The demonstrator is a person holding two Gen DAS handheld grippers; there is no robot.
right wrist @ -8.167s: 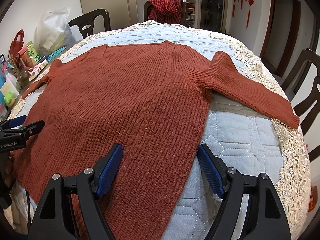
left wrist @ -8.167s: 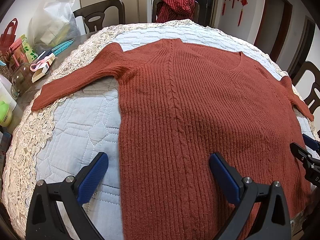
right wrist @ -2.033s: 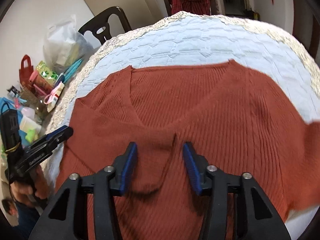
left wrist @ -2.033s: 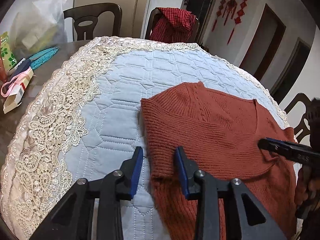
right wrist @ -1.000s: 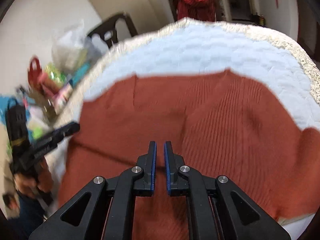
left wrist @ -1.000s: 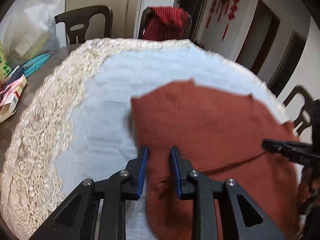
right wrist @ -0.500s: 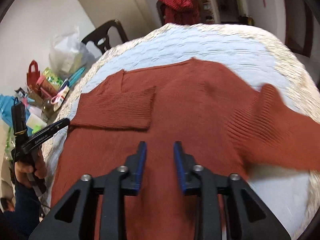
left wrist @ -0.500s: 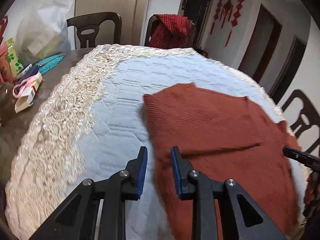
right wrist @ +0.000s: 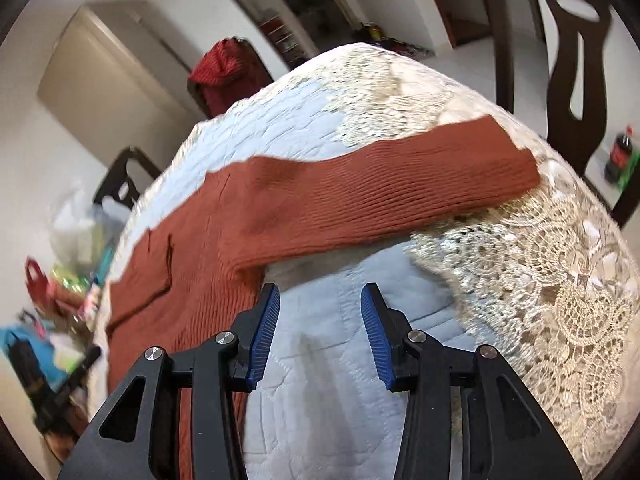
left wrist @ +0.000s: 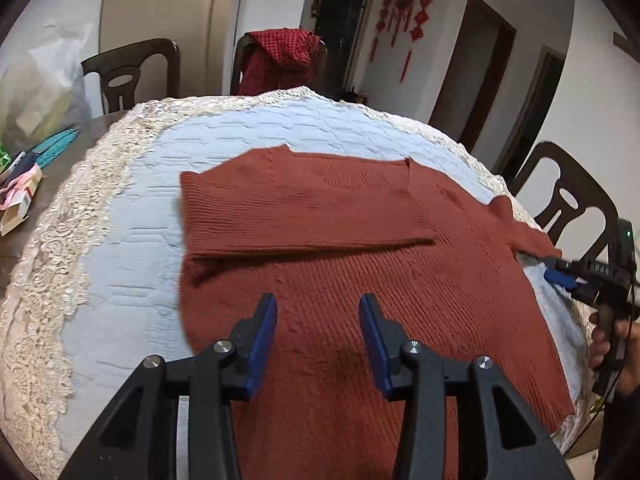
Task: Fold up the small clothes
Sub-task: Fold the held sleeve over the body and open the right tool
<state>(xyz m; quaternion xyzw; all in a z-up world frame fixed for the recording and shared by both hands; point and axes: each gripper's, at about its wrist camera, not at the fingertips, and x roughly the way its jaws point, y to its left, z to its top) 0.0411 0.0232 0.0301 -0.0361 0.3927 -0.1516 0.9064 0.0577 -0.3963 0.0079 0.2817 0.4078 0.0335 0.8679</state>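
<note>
Now the rust-red knit sweater [left wrist: 360, 280] lies flat on the quilted blue table cover [left wrist: 132, 264], one sleeve folded across its chest. Above its lower body hangs the left gripper [left wrist: 318, 332], jaws apart and empty. Over bare quilt just beside the sweater's side, the right gripper [right wrist: 320, 332] gapes too, the other sleeve [right wrist: 400, 196] stretched out beyond its tips.

Each black tool [left wrist: 318, 328] has 2 blue ribbed pads [left wrist: 262, 338] and silver screws.

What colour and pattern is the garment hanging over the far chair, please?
The garment is red with a fine dark check, clearest in the left wrist view.
</note>
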